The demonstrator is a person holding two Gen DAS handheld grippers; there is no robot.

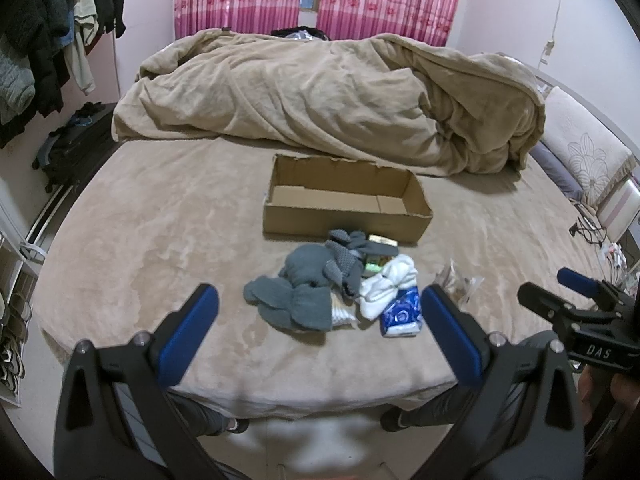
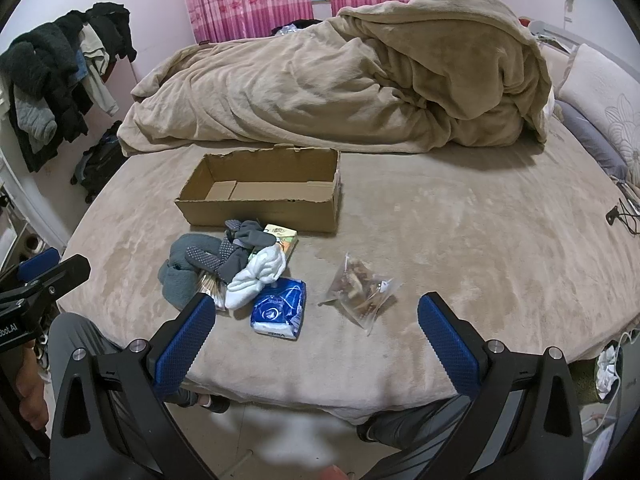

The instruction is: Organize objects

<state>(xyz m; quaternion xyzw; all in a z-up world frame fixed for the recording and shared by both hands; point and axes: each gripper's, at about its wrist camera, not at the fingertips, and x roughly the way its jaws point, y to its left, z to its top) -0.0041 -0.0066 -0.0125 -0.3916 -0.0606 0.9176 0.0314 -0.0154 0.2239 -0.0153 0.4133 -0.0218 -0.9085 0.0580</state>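
Note:
An open, empty cardboard box [image 1: 348, 204] [image 2: 260, 196] sits on the bed. In front of it lies a pile: grey socks [image 1: 296, 292] [image 2: 192, 264], a white sock [image 1: 384, 284] [image 2: 256, 276], a blue tissue pack [image 1: 402, 314] [image 2: 280, 310] and a small green box [image 1: 378, 258] [image 2: 286, 240]. A clear snack bag [image 2: 362, 290] [image 1: 456, 280] lies to the right of the pile. My left gripper [image 1: 320, 320] is open and empty, held above the near bed edge before the pile. My right gripper [image 2: 316, 322] is open and empty, before the tissue pack and snack bag.
A rumpled beige duvet [image 1: 320, 92] covers the far half of the bed. Pillows [image 1: 584, 148] lie at the right. Clothes [image 1: 48, 48] hang at the left over a black suitcase [image 1: 76, 148]. Cables [image 2: 624, 212] lie at the right edge. The person's legs [image 2: 420, 420] stand below the bed edge.

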